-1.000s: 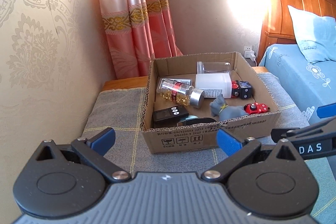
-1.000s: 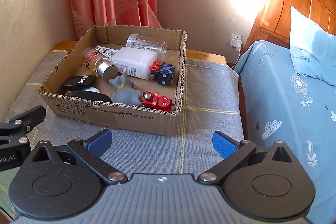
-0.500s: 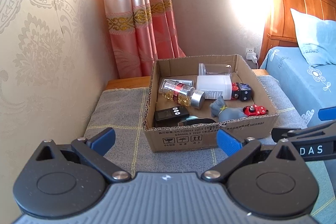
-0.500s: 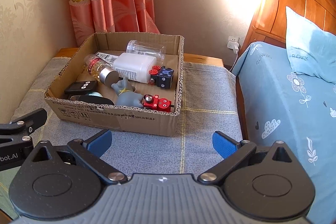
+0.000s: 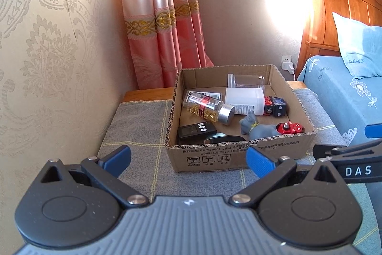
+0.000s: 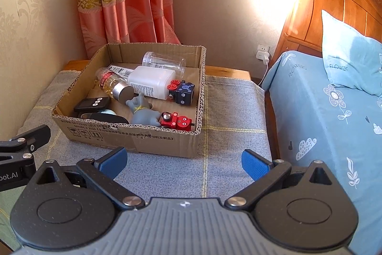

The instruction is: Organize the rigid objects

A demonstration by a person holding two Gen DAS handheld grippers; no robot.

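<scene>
Corrugated cardboard box (image 6: 164, 141) holds a cylindrical bottle (image 6: 112, 85) and boxy toys.

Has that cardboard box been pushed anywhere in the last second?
No. The box sits on the same spot of the cloth's yellow lines; it only looks smaller because both tools drew back.

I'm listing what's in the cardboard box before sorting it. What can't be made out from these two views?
- Dark oval thing at the box's near wall: the wall cuts it off in both views; identity unclear.
- Flat packet under the capsule bottle: mostly covered.
- White bottle's label: print too small.
- Grey toy: lower part hidden by the wall.
</scene>
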